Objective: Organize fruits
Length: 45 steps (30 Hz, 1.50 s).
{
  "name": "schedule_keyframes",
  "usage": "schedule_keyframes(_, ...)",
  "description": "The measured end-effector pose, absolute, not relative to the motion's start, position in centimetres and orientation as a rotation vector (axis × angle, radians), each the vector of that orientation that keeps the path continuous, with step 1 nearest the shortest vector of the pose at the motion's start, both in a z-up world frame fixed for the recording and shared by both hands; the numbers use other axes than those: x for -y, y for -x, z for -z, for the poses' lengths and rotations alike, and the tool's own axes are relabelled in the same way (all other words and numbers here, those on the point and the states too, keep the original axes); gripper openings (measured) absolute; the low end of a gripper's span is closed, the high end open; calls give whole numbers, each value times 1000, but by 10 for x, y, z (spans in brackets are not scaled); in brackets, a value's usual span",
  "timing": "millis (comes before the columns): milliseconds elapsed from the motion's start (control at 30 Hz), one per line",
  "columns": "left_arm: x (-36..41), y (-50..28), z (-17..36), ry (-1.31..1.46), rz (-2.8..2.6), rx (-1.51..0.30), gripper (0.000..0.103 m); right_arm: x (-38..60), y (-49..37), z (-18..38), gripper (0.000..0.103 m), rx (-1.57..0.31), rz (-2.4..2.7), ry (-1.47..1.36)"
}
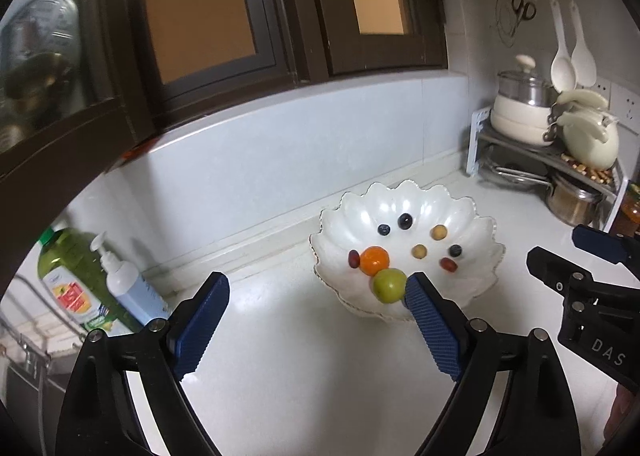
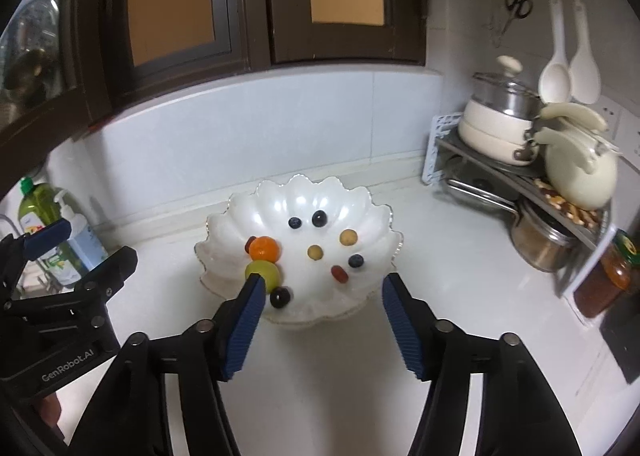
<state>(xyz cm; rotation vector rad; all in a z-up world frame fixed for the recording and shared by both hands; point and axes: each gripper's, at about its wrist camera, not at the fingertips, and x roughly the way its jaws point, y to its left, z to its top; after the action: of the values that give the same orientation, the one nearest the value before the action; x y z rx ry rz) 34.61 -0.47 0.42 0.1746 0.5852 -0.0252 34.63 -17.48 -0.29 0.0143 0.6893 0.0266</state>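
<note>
A white scalloped bowl (image 1: 472,288) (image 2: 224,256) stands on the white counter. It holds an orange fruit (image 1: 374,259) (image 2: 265,248), a green fruit (image 1: 389,284) (image 2: 267,271), several dark berries (image 2: 280,298), two tan round fruits (image 2: 348,237) and red oblong fruits (image 2: 340,274). My left gripper (image 1: 318,292) is open and empty, in front of the bowl's left side. My right gripper (image 2: 323,288) is open and empty, its fingers at the bowl's near rim. Each gripper shows at the edge of the other's view.
A green bottle (image 1: 70,276) and a white pump bottle (image 1: 128,284) stand at the left by a sink. A corner rack (image 2: 520,175) with pots, a cream kettle and nuts stands at the right, with a jar (image 2: 608,276) beside it. Dark window frames are behind.
</note>
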Motion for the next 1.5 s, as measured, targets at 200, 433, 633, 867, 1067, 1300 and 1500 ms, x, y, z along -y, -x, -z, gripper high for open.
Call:
schedule_keyframes(200, 10, -294, -9, -139, 11, -543, 96, 180, -295, -9, 65, -626, -26, 18)
schedule_keyframes(433, 18, -230, -11, -125, 2, -527, 96, 185, -232, -20, 69, -572, -64, 38)
schedule_keyframes(633, 24, -170, -17, -114, -20, -484, 99, 191, -175, -28, 74, -521, -76, 51)
schedule_keyframes(867, 26, -113, -32, -100, -22, -416, 100, 198, -120, -34, 78, -487, -76, 41)
schedule_keyframes(1067, 31, -71, -41, -92, -18, -377, 103, 207, -79, -43, 80, -450, -71, 37)
schedule_keyframes(1300, 39, -31, -45, -78, -8, -360, 103, 215, -40, -50, 80, -425, -53, 33)
schedule_keyframes(1500, 42, -5, -47, -85, -12, -342, 103, 223, -13, -52, 80, -413, -39, 30)
